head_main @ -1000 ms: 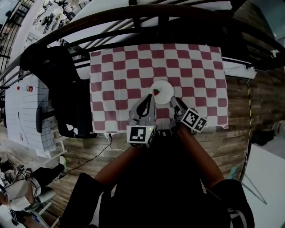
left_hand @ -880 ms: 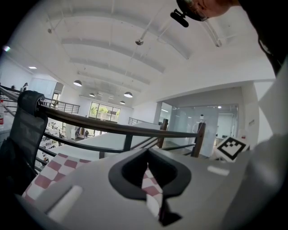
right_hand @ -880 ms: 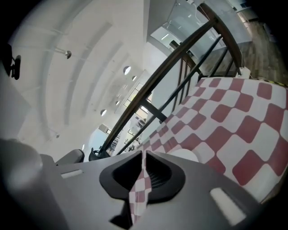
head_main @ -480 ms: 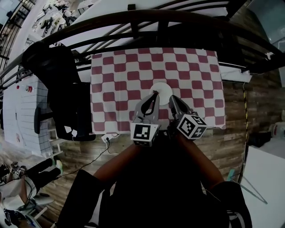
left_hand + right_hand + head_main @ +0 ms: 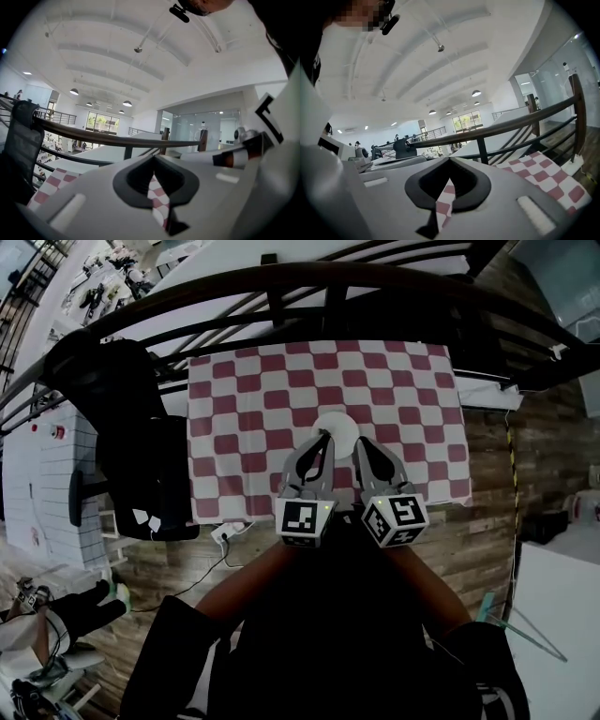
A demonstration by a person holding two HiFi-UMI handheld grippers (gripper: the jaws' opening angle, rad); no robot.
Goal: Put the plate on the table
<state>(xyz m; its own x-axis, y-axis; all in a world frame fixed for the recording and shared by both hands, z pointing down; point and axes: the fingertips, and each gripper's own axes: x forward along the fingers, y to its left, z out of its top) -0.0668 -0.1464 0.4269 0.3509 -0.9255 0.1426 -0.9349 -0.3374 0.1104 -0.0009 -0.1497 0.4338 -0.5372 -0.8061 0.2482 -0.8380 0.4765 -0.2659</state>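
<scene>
The plate point(image 5: 339, 425) is seen on the table point(image 5: 234, 409), just beyond the left gripper point(image 5: 324, 436) and right gripper point(image 5: 360, 442); both pairs of jaws are pressed together, empty.

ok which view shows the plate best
The head view: the white plate lies in plain sight on the checked cloth, near its middle. The left and right gripper views show bits of that cloth but no plate.

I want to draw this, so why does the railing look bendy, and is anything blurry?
Head view: the wide lens bows the dark metal railing and darkens the corners. Left gripper view: the grey left tool up close looks soft; the round ceiling lamps look sharper. Right gripper view: railing bends too.
</scene>
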